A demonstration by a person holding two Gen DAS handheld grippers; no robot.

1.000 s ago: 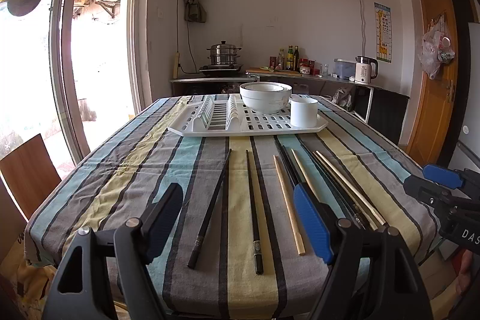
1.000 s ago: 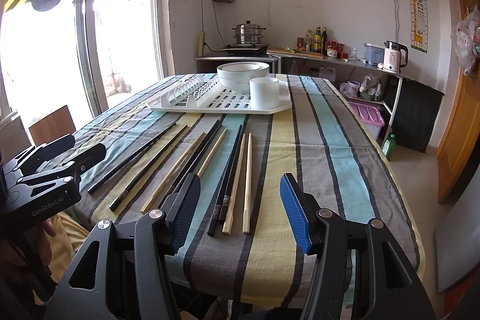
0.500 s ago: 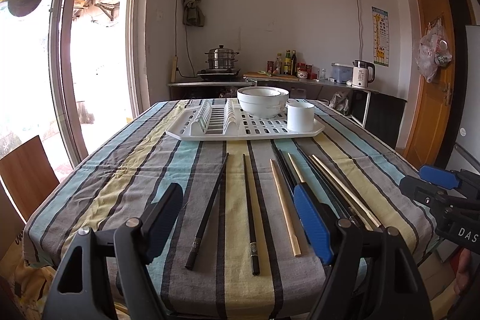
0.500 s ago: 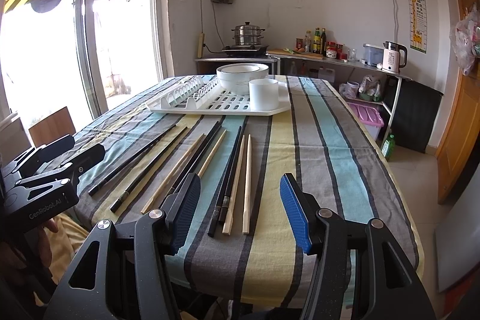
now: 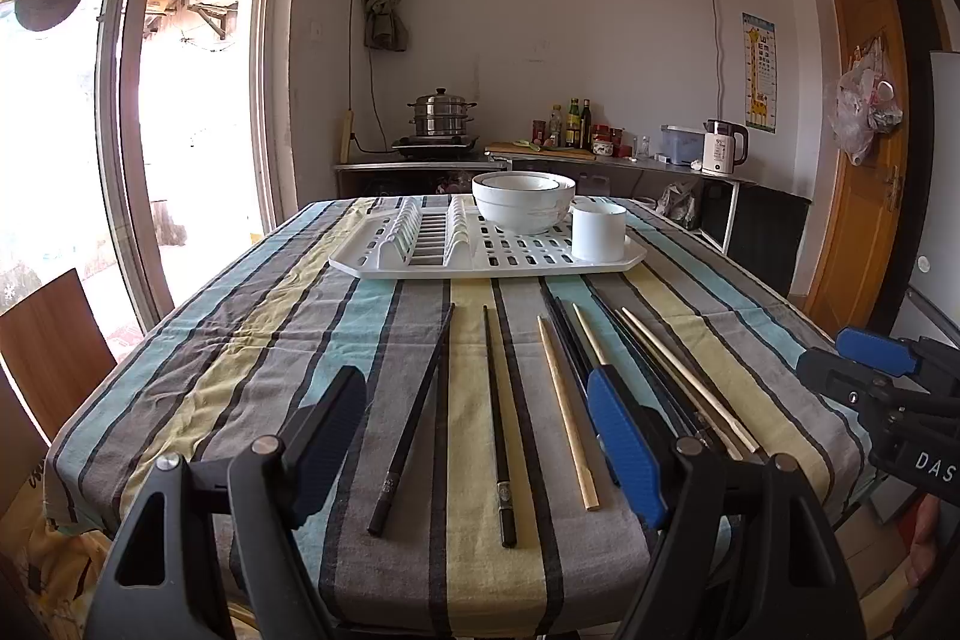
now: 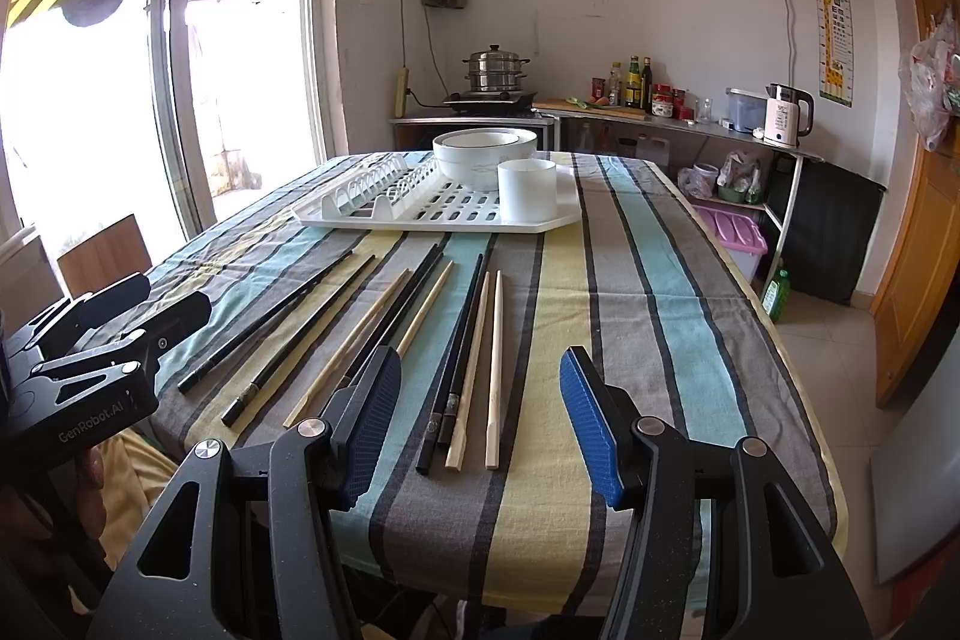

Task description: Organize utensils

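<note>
Several black and pale wooden chopsticks lie lengthwise on the striped tablecloth: a black one [image 5: 414, 415], another black one [image 5: 497, 424], a wooden one [image 5: 567, 409], and in the right wrist view a black pair [image 6: 459, 352] with wooden ones [image 6: 494, 358]. A white drying rack [image 5: 480, 250] at the far end holds stacked white bowls [image 5: 522, 199] and a white cup [image 5: 598, 232]. My left gripper [image 5: 480, 436] is open and empty above the near table edge. My right gripper [image 6: 480, 418] is open and empty, also at the near edge.
The rack also shows in the right wrist view [image 6: 444, 208]. A wooden chair back [image 5: 54, 340] stands left of the table. A kitchen counter with a steamer pot [image 5: 441, 118], bottles and a kettle [image 5: 723, 151] runs behind. A wooden door [image 5: 864, 148] is at right.
The left wrist view has tilted or risen slightly, so the table sits lower in frame. The right gripper has hardly moved. Both stay open and the chopsticks lie untouched.
</note>
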